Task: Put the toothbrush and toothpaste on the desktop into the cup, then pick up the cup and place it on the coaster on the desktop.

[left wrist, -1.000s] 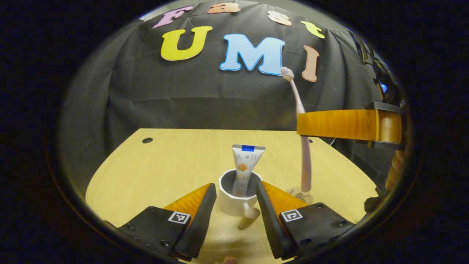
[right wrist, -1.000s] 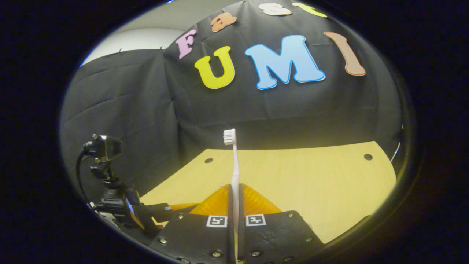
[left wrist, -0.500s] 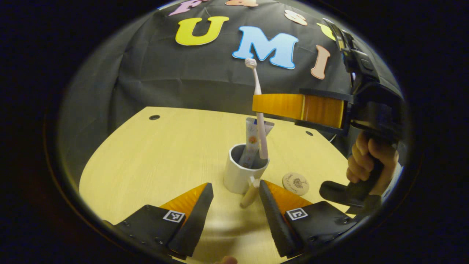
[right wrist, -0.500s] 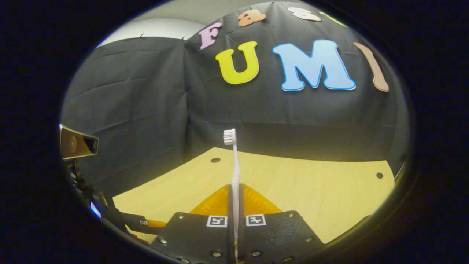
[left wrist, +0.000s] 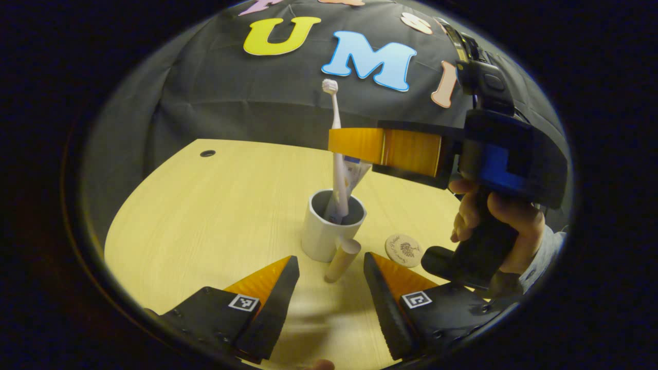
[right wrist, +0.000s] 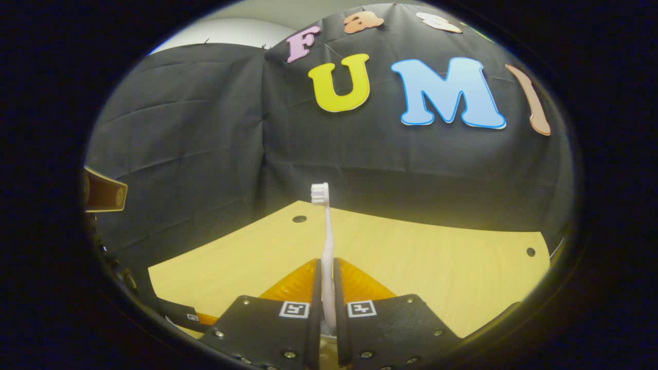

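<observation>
A white cup (left wrist: 324,234) with a wooden handle (left wrist: 340,259) stands on the desk in the left gripper view. A toothpaste tube (left wrist: 358,172) leans inside it. My right gripper (left wrist: 334,146), held by a hand (left wrist: 506,216), hovers over the cup and is shut on a pale pink toothbrush (left wrist: 336,180). The brush stands upright with its lower end inside the cup. In the right gripper view the toothbrush (right wrist: 327,241) rises between the fingers, bristles up. My left gripper (left wrist: 330,258) is open just in front of the cup, its fingers on either side of the handle. A round coaster (left wrist: 403,250) lies right of the cup.
The light wooden desk (left wrist: 205,216) has cable holes near its far corners, one hole (left wrist: 207,153) at the back left. Black cloth closes off the booth behind the desk (right wrist: 437,267).
The right gripper has carried the toothbrush leftward and down, so its lower end now sits in the cup. The left gripper has drawn back a little from the cup.
</observation>
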{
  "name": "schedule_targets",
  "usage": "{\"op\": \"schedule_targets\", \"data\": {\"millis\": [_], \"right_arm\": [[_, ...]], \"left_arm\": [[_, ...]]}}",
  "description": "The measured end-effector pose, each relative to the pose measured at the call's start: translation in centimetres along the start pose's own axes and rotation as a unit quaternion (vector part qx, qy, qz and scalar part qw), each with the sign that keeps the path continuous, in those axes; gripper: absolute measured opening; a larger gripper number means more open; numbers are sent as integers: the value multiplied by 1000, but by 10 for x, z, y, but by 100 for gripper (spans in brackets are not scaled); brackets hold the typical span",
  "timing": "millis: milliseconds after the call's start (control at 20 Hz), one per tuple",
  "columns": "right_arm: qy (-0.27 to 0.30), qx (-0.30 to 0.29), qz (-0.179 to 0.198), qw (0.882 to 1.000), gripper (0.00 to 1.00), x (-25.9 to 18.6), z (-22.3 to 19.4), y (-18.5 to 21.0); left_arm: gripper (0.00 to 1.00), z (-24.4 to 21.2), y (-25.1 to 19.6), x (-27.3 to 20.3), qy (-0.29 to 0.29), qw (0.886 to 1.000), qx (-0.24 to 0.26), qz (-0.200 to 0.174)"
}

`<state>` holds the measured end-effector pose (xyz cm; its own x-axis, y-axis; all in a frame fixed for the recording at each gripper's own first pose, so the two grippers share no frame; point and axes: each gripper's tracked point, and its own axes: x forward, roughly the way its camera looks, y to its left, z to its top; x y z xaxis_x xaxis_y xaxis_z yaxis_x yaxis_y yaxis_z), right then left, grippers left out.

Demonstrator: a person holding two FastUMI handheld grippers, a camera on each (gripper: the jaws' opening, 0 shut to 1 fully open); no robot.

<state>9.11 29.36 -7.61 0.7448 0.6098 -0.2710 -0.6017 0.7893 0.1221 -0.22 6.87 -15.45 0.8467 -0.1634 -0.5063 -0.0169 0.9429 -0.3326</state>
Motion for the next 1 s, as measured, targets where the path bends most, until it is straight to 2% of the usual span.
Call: {"op": "schedule_targets", "data": {"millis": [100,250,300,350,550,600,650,1000], "right_arm": [[6,-3,-4,1000,18,-2,-3,-2],[12,-2,-1,1000,62,-4,-5,-2],[10,-2,-4,1000,71,-5,-2,-3],[5,-1,-10,1000,88,-9,2,-7],[-19,13,-33,999,90,-24,20,-23],[-21,18,-38,999,87,-29,23,-28],[-21,21,-44,999,90,-35,25,-34],[-30,8,-109,994,90,-75,37,-86]], "left_arm": [[86,2,-3,2,0,1000,-3,-4],[84,4,-4,5,1,1000,-2,-4],[84,3,-5,6,2,1000,-2,-4],[84,4,-6,7,4,1000,-3,-4],[86,5,-12,14,10,1000,-2,-4],[86,5,-12,16,14,1000,0,-3],[86,5,-15,18,17,1000,2,-3],[86,1,-23,44,76,997,3,0]]}}
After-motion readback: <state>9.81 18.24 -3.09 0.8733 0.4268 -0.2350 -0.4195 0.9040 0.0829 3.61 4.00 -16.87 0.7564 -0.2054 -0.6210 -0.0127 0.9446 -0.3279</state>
